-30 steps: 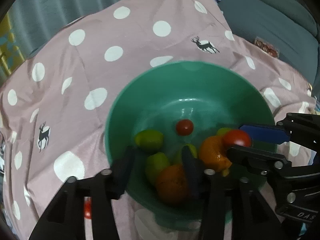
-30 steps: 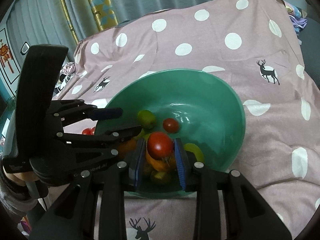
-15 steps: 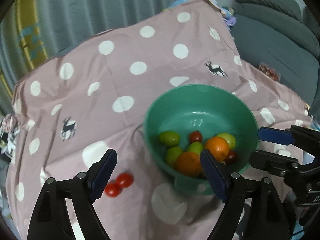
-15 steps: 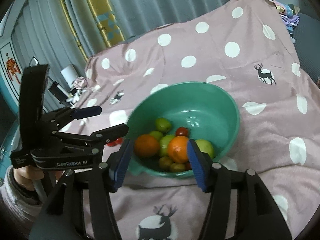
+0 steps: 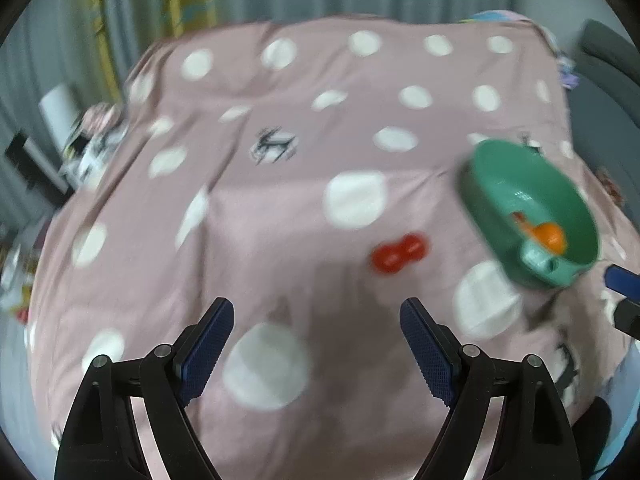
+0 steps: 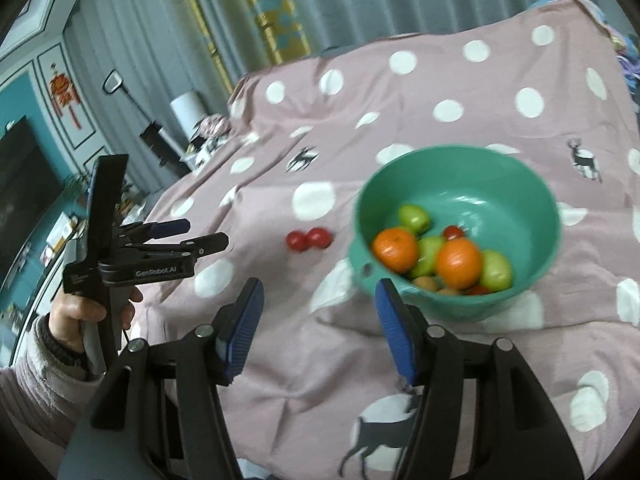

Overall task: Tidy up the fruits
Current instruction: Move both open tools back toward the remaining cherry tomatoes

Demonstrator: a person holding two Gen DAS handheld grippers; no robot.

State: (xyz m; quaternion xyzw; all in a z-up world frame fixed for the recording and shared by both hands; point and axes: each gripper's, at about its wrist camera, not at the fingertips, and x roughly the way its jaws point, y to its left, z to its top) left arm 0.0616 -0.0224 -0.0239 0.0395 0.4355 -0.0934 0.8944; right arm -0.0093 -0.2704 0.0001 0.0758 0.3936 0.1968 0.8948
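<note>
Both grippers were empty with jaws spread wide. Left gripper [image 5: 316,332] hung over bare pink polka-dot cloth [image 5: 280,184], two red tomatoes [image 5: 399,253] ahead and slightly right of it, touching each other. Green bowl [image 6: 524,184] sat just right of the tomatoes, apart from them. Right gripper [image 6: 318,326] hovered near the bowl's front-left edge, nothing between its pads. Bowl held two oranges [image 6: 458,263], several green fruits [image 6: 414,216], a small red tomato [image 6: 453,233]; probably more small ones under the pile, too blurred to count. Left-wrist view was motion-smeared.
</note>
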